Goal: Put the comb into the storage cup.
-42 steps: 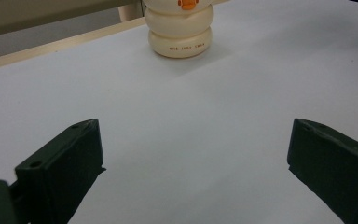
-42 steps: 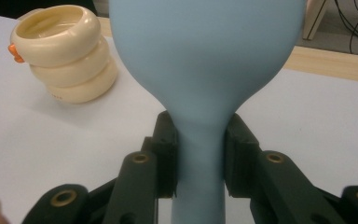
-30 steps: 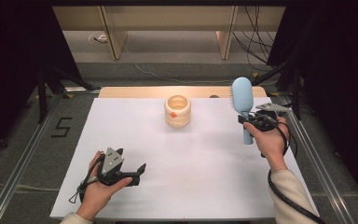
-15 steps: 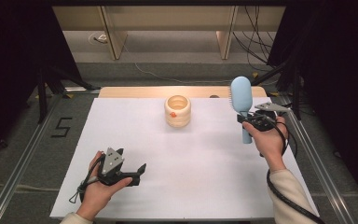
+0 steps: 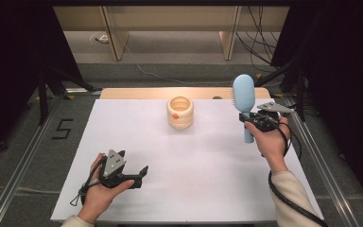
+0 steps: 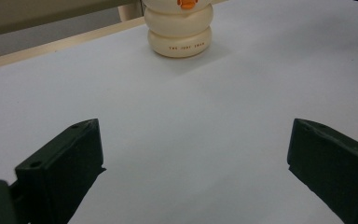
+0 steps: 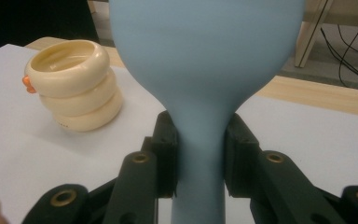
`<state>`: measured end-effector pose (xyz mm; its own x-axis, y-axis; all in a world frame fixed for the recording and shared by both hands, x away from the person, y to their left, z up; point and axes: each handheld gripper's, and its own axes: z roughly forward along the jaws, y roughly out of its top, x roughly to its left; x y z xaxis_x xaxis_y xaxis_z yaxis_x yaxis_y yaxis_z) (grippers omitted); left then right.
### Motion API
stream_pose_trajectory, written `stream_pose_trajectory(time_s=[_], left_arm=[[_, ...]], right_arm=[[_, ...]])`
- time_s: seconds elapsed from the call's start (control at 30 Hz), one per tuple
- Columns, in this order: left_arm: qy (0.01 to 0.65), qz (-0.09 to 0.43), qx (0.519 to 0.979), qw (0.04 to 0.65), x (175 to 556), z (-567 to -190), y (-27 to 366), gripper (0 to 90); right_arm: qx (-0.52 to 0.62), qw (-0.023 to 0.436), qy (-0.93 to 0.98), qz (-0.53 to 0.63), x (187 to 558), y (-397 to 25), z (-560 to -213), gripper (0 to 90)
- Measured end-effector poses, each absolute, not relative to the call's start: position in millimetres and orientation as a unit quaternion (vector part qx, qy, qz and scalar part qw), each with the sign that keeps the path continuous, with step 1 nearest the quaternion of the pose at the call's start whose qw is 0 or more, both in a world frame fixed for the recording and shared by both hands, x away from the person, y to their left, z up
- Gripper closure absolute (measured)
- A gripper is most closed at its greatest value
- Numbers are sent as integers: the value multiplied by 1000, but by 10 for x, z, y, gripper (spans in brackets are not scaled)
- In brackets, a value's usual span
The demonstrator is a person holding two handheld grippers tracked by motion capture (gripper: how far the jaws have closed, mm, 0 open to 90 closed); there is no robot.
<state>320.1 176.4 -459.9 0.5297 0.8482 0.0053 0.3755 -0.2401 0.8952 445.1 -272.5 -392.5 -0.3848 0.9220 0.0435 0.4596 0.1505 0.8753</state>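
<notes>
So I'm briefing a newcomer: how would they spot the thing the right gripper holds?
Look at the white table, then its far right side, where the right gripper is shut on a pale blue hairbrush by the neck. Unlike the cream ringed cup mid-table, it is blue, paddle-shaped and held upright.

The ringed cup [image 5: 180, 112] sits at the table's [image 5: 208, 161] far middle. Hairbrush [image 5: 244, 99] is off to its right, with the left gripper [image 5: 139, 174] way down at the near left.

A "5" [image 5: 62, 128] marks the floor left of the table [image 5: 123, 123].

Pale blue hairbrush [image 5: 244, 97], upright, handle clamped
</notes>
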Motion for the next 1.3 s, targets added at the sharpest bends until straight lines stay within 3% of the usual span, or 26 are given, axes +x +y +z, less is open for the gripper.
stream_pose_trajectory(time_s=[1.3], left_arm=[[412,257,744,460,3203,-4603,1758,31]], right_arm=[[473,286,688,470,4513,-2529,-3801,705]])
